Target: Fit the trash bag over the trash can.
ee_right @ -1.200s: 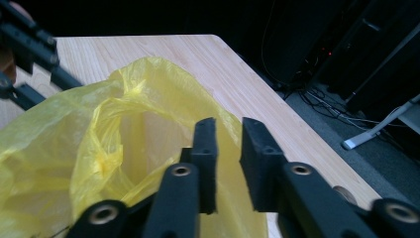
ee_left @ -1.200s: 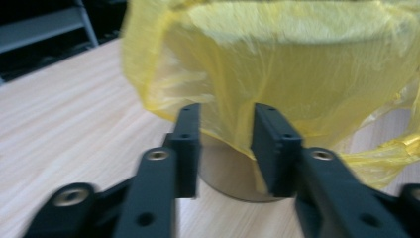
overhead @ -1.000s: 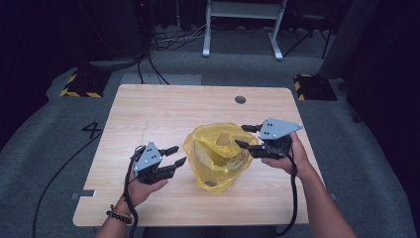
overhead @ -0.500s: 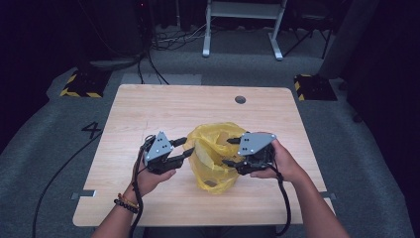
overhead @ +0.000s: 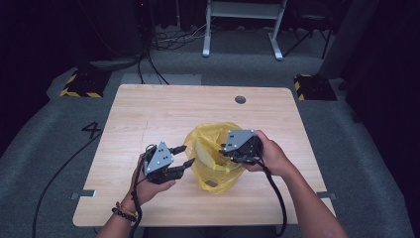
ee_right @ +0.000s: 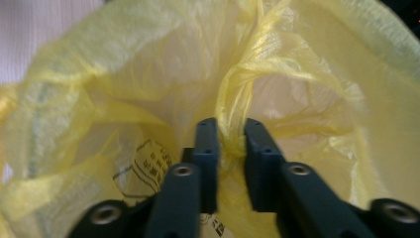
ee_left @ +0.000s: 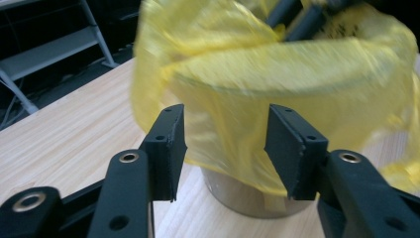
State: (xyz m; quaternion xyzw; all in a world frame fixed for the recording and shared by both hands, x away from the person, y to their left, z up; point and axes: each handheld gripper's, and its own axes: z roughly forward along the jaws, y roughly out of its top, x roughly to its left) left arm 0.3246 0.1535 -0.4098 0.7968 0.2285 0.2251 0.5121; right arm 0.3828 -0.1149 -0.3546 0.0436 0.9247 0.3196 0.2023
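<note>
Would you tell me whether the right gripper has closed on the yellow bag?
Shut on it: the right gripper has just been closing and pinches a gathered fold of the yellow bag.

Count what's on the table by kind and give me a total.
Yellow plastic bag: 1
Round container under the bag: 1
Handheld tools: 2, left tool and right tool, the right one pinching a bunched fold of the bag
Total: 4
</note>
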